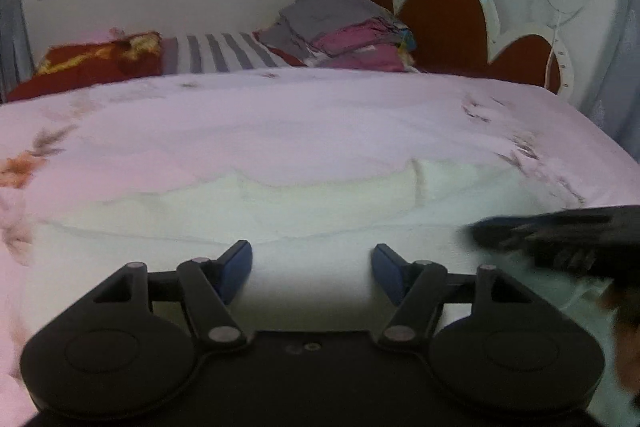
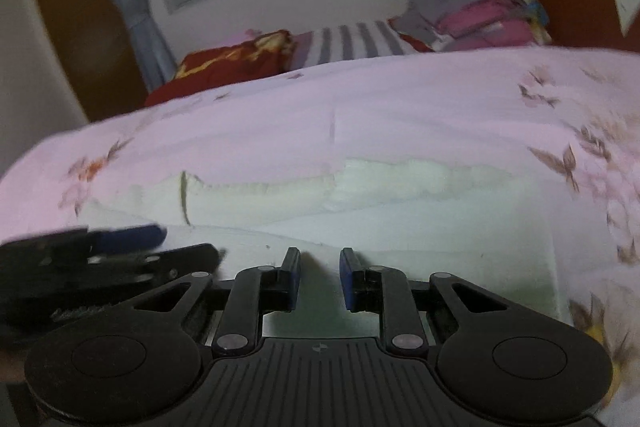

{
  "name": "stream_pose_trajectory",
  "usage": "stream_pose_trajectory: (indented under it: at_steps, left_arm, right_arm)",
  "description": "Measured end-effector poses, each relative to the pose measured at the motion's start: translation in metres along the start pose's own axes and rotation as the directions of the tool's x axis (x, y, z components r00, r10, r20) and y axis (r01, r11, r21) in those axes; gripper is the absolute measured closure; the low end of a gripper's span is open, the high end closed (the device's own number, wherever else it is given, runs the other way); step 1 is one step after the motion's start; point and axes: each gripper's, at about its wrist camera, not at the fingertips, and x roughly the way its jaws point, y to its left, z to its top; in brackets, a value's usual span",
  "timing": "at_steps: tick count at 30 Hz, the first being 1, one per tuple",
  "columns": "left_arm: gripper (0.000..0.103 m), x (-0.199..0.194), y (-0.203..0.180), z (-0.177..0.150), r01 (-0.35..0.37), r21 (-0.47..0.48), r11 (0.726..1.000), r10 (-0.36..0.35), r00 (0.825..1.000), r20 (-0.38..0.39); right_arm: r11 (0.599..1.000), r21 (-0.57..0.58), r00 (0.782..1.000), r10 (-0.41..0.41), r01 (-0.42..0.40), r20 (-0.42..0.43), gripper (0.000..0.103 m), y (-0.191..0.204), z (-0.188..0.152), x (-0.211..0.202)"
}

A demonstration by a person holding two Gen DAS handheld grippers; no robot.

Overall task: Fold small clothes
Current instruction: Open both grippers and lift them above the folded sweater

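A white garment [image 1: 320, 195] lies spread flat on the pink floral bedsheet [image 1: 280, 115], with a raised fold along its far edge. My left gripper [image 1: 311, 254] hovers over its near part, open wide, with nothing between the blue pads. The right gripper [image 1: 560, 235] shows blurred at the right edge of the left wrist view. In the right wrist view the same garment [image 2: 360, 187] stretches across the sheet [image 2: 400, 99]. My right gripper [image 2: 320, 265] sits low over it, its jaws a narrow gap apart with only cloth showing below. The left gripper [image 2: 120, 243] is blurred at the left.
At the far side of the bed lie a red patterned pillow [image 1: 92, 63], a striped cloth [image 1: 224, 53] and a pile of folded grey and magenta fabric [image 1: 348, 27]. A red and white headboard [image 1: 448, 19] stands at the right. A wooden wardrobe [image 2: 80, 27] is beside the window.
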Motion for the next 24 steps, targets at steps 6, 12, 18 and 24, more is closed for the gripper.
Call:
stream_pose_trajectory:
  at_steps: [6, 12, 18, 24]
  left_arm:
    - [0.038, -0.026, 0.072, -0.016, -0.093, -0.071, 0.993, 0.096, 0.995, 0.029]
    - [0.036, -0.039, 0.081, -0.010, -0.084, -0.067, 0.994, 0.087, 0.994, 0.058]
    - [0.036, -0.027, 0.096, -0.005, -0.110, -0.095, 0.989, 0.113, 0.993, 0.026]
    - [0.024, -0.041, 0.085, -0.003, -0.122, -0.088, 0.989, 0.130, 0.987, 0.093]
  right_arm:
    - [0.984, 0.105, 0.988, -0.149, 0.144, 0.034, 0.082, -0.075, -0.011, -0.019]
    - [0.980, 0.105, 0.983, -0.175, 0.170, 0.045, 0.082, -0.072, -0.007, -0.021]
    - [0.978, 0.041, 0.978, -0.207, 0.206, 0.025, 0.082, -0.044, 0.004, -0.008]
    - [0.985, 0.093, 0.987, -0.151, 0.147, 0.046, 0.082, -0.036, 0.007, -0.015]
